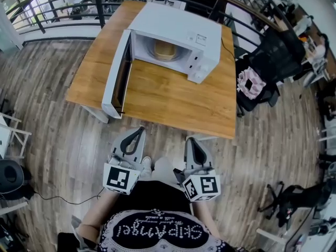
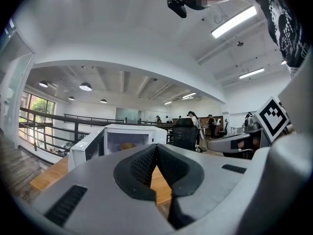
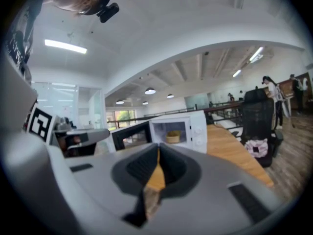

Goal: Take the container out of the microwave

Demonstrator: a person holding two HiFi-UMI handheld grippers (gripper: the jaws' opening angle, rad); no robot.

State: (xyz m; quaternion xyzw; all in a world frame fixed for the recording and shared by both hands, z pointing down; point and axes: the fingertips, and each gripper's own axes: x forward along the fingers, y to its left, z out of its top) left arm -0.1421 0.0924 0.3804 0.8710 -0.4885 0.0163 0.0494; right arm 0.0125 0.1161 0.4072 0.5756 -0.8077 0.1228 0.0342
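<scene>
Approach | microwave (image 1: 176, 33) door open, container (image 1: 164, 50) inside | left gripper (image 1: 137, 130), right gripper (image 1: 190, 141): jaws together, empty | next, likely: step closer, spread jaws, reach in

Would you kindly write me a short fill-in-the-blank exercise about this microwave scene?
1. The microwave has its door standing ____.
2. The container sits ____ the microwave.
3. The left gripper and the right gripper both have their jaws ____.
Missing words: open; inside; shut.

A round tan container (image 1: 164, 50) sits inside the open white microwave (image 1: 181, 33).
</scene>
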